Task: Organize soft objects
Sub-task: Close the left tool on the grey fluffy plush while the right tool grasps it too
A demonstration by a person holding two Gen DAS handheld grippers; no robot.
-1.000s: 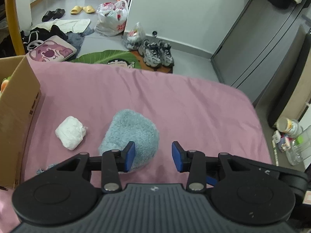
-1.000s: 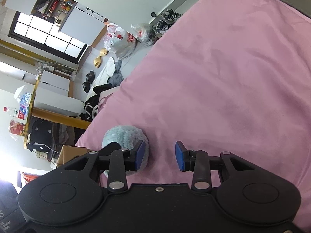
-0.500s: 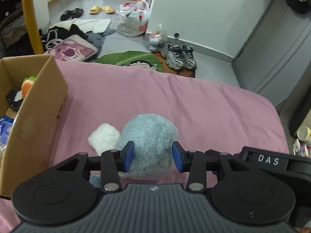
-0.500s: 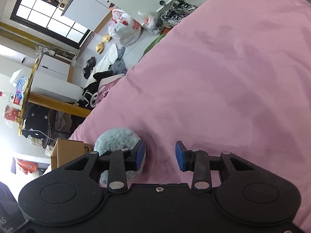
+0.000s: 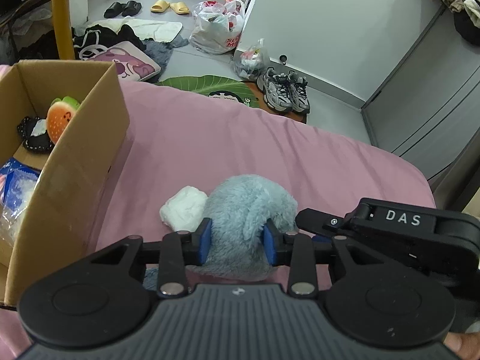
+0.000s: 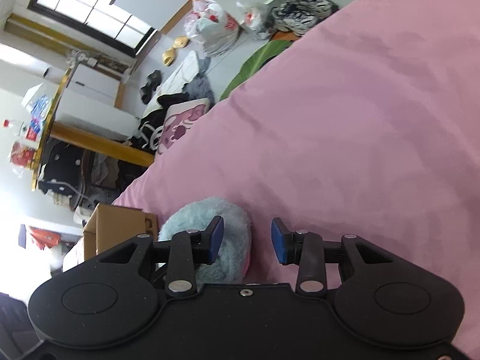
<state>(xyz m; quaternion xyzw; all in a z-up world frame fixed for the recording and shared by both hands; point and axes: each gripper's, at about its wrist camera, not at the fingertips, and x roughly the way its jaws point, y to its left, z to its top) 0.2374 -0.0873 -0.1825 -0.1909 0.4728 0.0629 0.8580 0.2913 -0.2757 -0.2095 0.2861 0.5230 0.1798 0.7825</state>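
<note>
left gripper (image 5: 237,241) was clamped on the blue plush (image 5: 246,207), pads sunk into the fur, plush near the front edge of the pink bed (image 5: 210,138), right of the cardboard box (image 5: 75,162). white bundle (image 5: 183,211) sat touching the plush's left side. right gripper (image 6: 246,241) had its pads apart and nothing between them, plush (image 6: 207,219) just to its left. risks as i saw them: the grip was mostly on fur, so a fast lift could let it slip out; dragging it boxward could push the white bundle or catch the box wall.
</note>
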